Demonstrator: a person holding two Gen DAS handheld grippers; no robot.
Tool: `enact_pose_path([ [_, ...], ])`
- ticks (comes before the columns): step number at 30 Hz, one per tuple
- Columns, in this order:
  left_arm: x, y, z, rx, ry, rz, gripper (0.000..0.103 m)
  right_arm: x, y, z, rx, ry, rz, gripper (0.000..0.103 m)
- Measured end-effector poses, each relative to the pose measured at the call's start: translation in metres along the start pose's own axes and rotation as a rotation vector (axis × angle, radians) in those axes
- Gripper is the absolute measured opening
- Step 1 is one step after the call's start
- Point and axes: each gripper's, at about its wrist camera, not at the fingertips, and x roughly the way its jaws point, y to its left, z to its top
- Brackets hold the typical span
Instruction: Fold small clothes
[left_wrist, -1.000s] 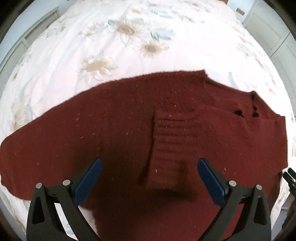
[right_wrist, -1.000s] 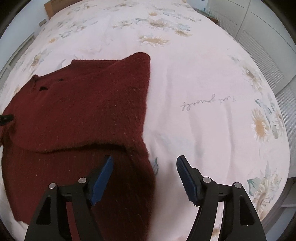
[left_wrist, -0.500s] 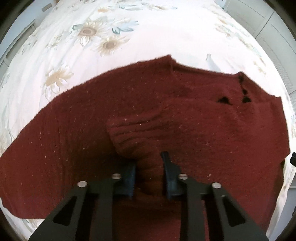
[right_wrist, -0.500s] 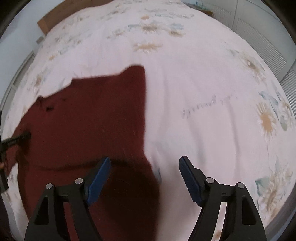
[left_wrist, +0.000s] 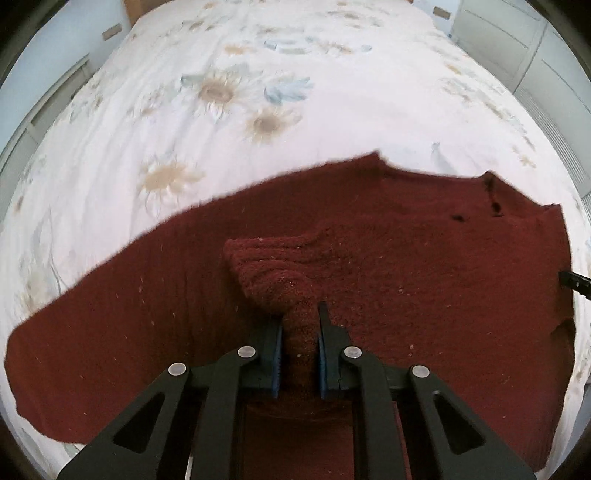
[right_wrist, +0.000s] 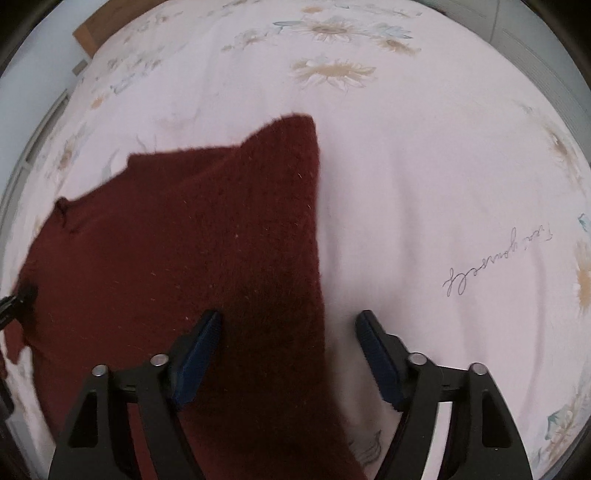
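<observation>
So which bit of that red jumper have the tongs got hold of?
Start at the flowered bedspread, where a dark red jumper lies spread flat. Near its middle, the left tongs pinch a ribbed cuff. It alone is bunched up off the flat knit, with ridged ribbing.

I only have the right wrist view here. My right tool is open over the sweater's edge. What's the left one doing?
Observer: The left tool is shut on the ribbed cuff of the sweater, bunched between its pads.
Operator: Is the cuff lifted or flat?
Observer: It is pulled up into a ridge toward the tool; the rest of the knit lies flat on the bed.
Operator: Anything near the neckline?
Observer: Small dark holes show by the far right corner of the sweater, and the tip of your right tool pokes in at that edge.
</observation>
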Motion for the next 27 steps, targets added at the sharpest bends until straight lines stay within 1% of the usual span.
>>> enact_pose_path([
  [2, 0.009, 0.001, -0.005, 0.012, 0.012, 0.017, 0.013, 0.000, -0.006, -0.002, 0.022, -0.013, 0.008, 0.047],
  [3, 0.012, 0.000, -0.006, 0.020, 0.015, 0.026, 0.013, -0.001, -0.012, -0.002, 0.047, -0.017, 0.022, 0.042],
  [4, 0.013, 0.001, -0.008, 0.022, 0.012, 0.032, 0.014, -0.003, -0.018, -0.003, 0.078, -0.019, 0.035, 0.029],
  [5, 0.014, 0.003, -0.009, 0.020, 0.008, 0.037, 0.014, -0.005, -0.023, -0.002, 0.100, -0.022, 0.042, 0.026],
  [8, 0.016, 0.005, -0.013, 0.010, -0.003, 0.063, 0.018, -0.006, -0.030, -0.003, 0.110, -0.015, 0.028, 0.026],
  [11, 0.017, 0.005, -0.018, 0.017, -0.017, 0.093, 0.024, -0.007, -0.021, -0.003, 0.085, -0.015, -0.011, 0.027],
  [13, 0.015, 0.003, -0.021, 0.030, -0.030, 0.112, 0.028, -0.011, -0.014, -0.003, 0.071, -0.023, -0.017, 0.027],
  [14, 0.014, 0.003, -0.022, 0.034, -0.031, 0.113, 0.029, -0.016, -0.011, -0.003, 0.064, -0.035, -0.017, 0.029],
  [15, 0.011, 0.002, -0.022, 0.035, -0.028, 0.114, 0.033, -0.024, -0.006, -0.003, 0.054, -0.050, -0.026, 0.031],
  [16, 0.008, 0.002, -0.022, 0.039, -0.024, 0.113, 0.037, -0.029, -0.003, -0.004, 0.044, -0.063, -0.037, 0.035],
  [17, 0.005, 0.002, -0.021, 0.042, -0.020, 0.115, 0.039, -0.037, 0.002, -0.004, 0.022, -0.085, -0.050, 0.045],
  [18, 0.000, 0.002, -0.020, 0.043, -0.020, 0.121, 0.044, -0.046, 0.010, -0.005, 0.000, -0.111, -0.055, 0.059],
  [19, -0.006, 0.001, -0.020, 0.041, -0.028, 0.127, 0.052, -0.053, 0.017, -0.005, -0.016, -0.132, -0.055, 0.067],
  [20, -0.013, 0.000, -0.019, 0.040, -0.045, 0.122, 0.058, -0.061, 0.025, -0.007, -0.035, -0.154, -0.050, 0.078],
  [21, -0.021, -0.003, -0.019, 0.039, -0.068, 0.107, 0.077, -0.068, 0.035, -0.008, -0.054, -0.173, -0.041, 0.080],
  [22, -0.027, -0.008, -0.019, 0.040, -0.082, 0.095, 0.093, -0.073, 0.045, -0.009, -0.071, -0.191, -0.031, 0.080],
  [24, -0.039, -0.019, -0.020, 0.046, -0.112, 0.063, 0.100, -0.080, 0.068, -0.012, -0.105, -0.215, -0.024, 0.083],
  [27, -0.052, -0.038, -0.022, 0.063, -0.167, 0.026, 0.102, -0.079, 0.095, -0.020, -0.154, -0.235, -0.021, 0.088],
])
